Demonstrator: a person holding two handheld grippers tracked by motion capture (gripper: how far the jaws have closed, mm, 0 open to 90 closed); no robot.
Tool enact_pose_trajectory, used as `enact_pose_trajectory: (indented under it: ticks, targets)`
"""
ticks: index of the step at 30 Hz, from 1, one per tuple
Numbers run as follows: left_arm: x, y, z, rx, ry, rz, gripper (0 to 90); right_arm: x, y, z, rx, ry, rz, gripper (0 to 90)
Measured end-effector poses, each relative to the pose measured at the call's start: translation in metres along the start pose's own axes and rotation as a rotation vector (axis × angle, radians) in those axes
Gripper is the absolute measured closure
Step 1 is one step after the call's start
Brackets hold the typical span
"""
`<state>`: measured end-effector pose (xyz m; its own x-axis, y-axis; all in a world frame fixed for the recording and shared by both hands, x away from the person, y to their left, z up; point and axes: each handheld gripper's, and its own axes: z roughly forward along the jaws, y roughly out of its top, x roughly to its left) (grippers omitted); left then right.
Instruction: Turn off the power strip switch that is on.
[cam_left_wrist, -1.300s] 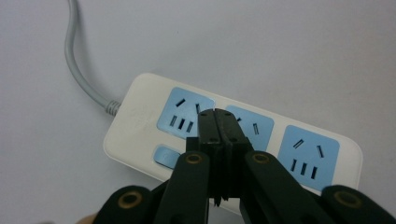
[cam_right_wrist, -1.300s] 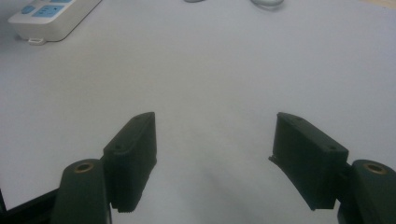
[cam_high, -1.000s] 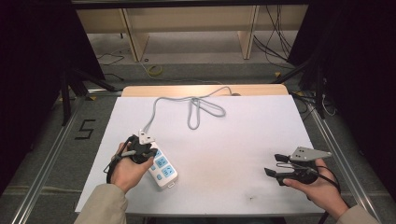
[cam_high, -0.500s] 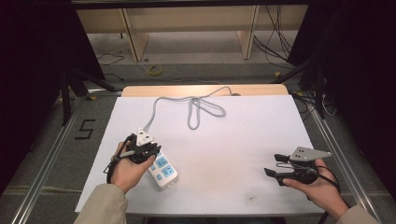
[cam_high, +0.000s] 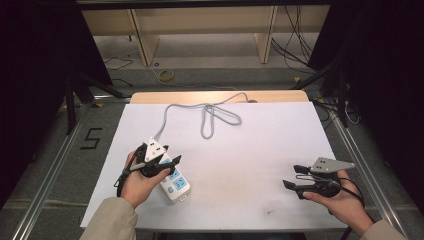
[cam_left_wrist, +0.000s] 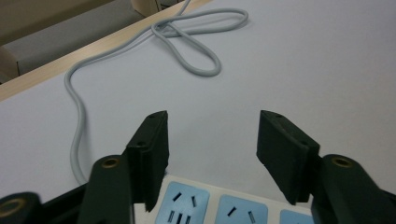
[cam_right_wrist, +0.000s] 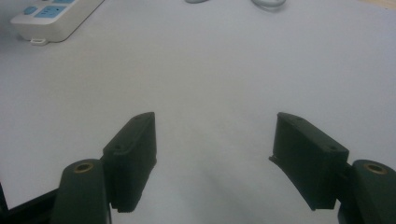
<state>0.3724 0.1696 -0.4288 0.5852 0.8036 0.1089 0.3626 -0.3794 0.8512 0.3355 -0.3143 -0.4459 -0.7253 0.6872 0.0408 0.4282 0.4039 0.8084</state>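
Your left tongs (cam_left_wrist: 212, 154) are hovering over the white power strip (cam_high: 176, 183), and their jaws have just been spreading apart, with nothing pinched between them. That strip is lying near the desk's (cam_high: 250, 150) front left edge, its blue sockets facing up, touching your left hand (cam_high: 137, 182). Its grey cord (cam_high: 210, 115) is running back and looping near the far edge. Well apart, your right tongs (cam_high: 295, 176) are sitting spread over bare desk.
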Motion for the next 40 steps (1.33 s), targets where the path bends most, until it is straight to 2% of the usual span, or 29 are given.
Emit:
enact_pose_trajectory:
  ticks: [3, 6, 12, 15, 20, 23, 40]
  targets:
    - [-0.002, -0.001, 0.001, -0.01, -0.022, -0.022, 32.0, 0.0, 0.0, 0.0, 0.0, 0.0, 0.0, 30.7]
    - [-0.006, -0.002, 0.002, -0.025, -0.048, -0.028, 28.2, 0.0, 0.0, 0.0, -0.001, 0.001, 0.0, 30.6]
    - [-0.014, -0.005, -0.002, -0.061, -0.081, 0.008, 22.8, 0.0, 0.0, 0.0, -0.004, 0.003, -0.001, 30.0]
    - [-0.016, -0.011, -0.006, -0.057, -0.093, 0.019, 22.3, 0.0, 0.0, 0.0, -0.008, 0.004, 0.004, 29.8]
    - [-0.021, -0.02, -0.01, -0.023, -0.091, 0.058, 22.2, 0.0, -0.001, 0.0, -0.007, 0.007, 0.003, 29.4]
    - [-0.023, -0.023, -0.012, -0.008, -0.096, 0.065, 22.2, -0.001, -0.001, 0.0, -0.008, 0.005, 0.003, 29.3]
    - [-0.026, -0.025, -0.009, 0.015, -0.089, 0.071, 22.2, -0.001, 0.0, 0.001, -0.01, 0.006, 0.007, 29.0]
